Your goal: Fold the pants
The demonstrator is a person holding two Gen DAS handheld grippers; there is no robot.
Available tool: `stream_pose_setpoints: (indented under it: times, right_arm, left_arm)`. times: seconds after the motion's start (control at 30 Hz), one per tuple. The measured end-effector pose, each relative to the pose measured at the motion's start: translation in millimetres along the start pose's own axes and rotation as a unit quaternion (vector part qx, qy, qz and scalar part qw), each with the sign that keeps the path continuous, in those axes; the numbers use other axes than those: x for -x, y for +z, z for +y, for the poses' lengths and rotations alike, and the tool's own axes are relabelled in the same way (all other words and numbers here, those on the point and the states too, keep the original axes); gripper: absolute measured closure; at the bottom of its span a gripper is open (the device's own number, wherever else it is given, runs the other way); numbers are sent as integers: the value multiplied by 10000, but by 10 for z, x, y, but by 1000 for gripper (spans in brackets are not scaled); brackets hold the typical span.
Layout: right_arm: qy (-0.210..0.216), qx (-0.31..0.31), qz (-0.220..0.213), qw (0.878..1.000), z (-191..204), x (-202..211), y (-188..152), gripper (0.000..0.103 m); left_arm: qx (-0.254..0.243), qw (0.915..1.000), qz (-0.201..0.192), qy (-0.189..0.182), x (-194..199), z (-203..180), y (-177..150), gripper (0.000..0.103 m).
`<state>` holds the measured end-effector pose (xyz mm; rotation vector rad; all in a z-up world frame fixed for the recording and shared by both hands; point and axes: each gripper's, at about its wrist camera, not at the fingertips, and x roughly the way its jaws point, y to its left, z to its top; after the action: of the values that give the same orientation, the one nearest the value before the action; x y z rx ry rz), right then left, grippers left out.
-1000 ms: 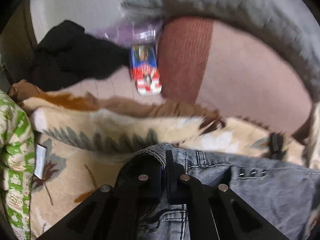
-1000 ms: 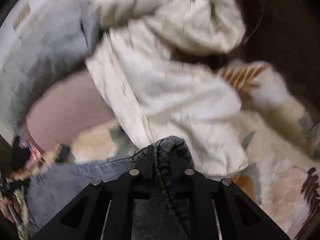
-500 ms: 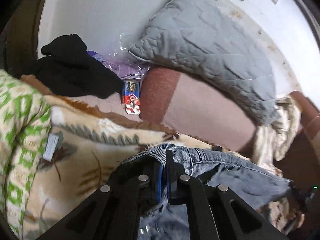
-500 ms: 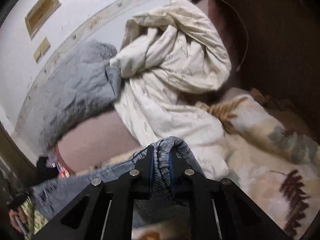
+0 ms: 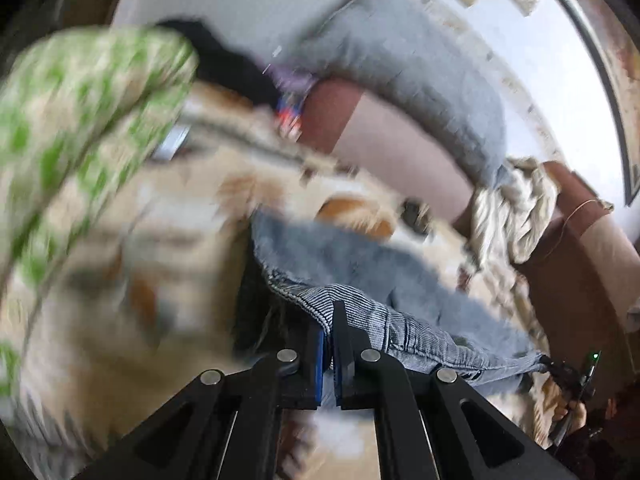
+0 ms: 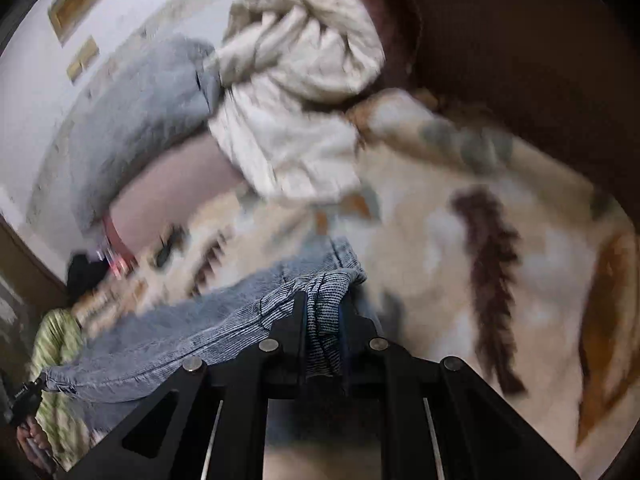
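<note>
The pants are blue denim jeans [image 5: 360,264], stretched between my two grippers above a cream patterned blanket [image 5: 120,280]. My left gripper [image 5: 329,320] is shut on one end of the striped waistband. In the right wrist view the jeans [image 6: 192,332] run off to the left. My right gripper [image 6: 324,312] is shut on a bunched fold of the waistband. The right gripper also shows at the lower right of the left wrist view [image 5: 576,376]. Both views are blurred by motion.
A grey quilted pillow [image 5: 420,64] and a crumpled cream cloth [image 5: 516,208] lie at the back of the bed. A green and white patterned bundle [image 5: 80,120] sits at the left. Black clothing [image 5: 228,64] lies beyond it. A brown headboard [image 6: 520,40] stands on the right.
Both grippers have lifted and pulled back with the jeans, which now hang stretched between them over the blanket. More of the blanket shows under them.
</note>
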<state>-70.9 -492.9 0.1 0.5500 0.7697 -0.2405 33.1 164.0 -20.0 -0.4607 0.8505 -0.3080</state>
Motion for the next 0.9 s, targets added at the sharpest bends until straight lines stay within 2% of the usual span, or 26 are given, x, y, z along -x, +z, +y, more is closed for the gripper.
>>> stream_pose_setpoints:
  times: [0.13, 0.23, 0.33, 0.37, 0.4, 0.43, 0.47, 0.5, 0.57, 0.63, 0.7, 0.77, 0.9]
  right_arm:
    - [-363, 429, 418, 9975, 55, -19, -203, 89]
    - [-458, 583, 632, 9952, 48, -9, -318, 89]
    - [-655, 776, 920, 9906, 13, -61, -433, 82]
    - [-759, 868, 971, 9886, -6, -80, -467, 70]
    - [-843, 909, 999, 9872, -28, -72, -496, 54]
    - [-950, 904, 1007, 9862, -59, -62, -510, 47]
    - [-1042, 844, 992, 9860, -101, -41, -511, 40]
    - [-1059, 731, 952, 9871, -149, 5, -502, 40]
    - [-961, 498, 763, 9912, -217, 130, -468, 40]
    - [-836, 327, 391, 9952, -221, 301, -407, 40]
    - [-592, 280, 46, 9978, -168, 422, -324, 40]
    - [-400, 311, -119, 9986, -60, 437, -229, 40]
    - [-60, 385, 84, 9992, 303, 184, -76, 40]
  left_arm:
    - [217, 9997, 88, -36, -1, 129, -155, 99]
    - [-40, 10000, -11, 52, 41, 78, -163, 99]
    - [-130, 9995, 68, 283, -29, 127, -201, 94]
    - [-138, 9992, 133, 350, -53, 149, -202, 92]
    - [-119, 9989, 196, 409, -68, 164, -197, 91]
    - [-44, 9988, 181, 442, -39, 185, -187, 90]
    - [18, 9990, 98, 437, 15, 207, -171, 88]
    - [78, 9989, -23, 455, 93, 227, -162, 88]
    - [77, 9947, -514, 888, 311, 216, -148, 88]
    - [-72, 9875, -990, 1225, 502, 148, -144, 89]
    - [-157, 9865, -1235, 1062, 610, 16, -108, 88]
    - [-355, 9880, -1278, 788, 587, -201, -80, 88]
    - [-492, 9939, -951, 246, 306, -658, -107, 86]
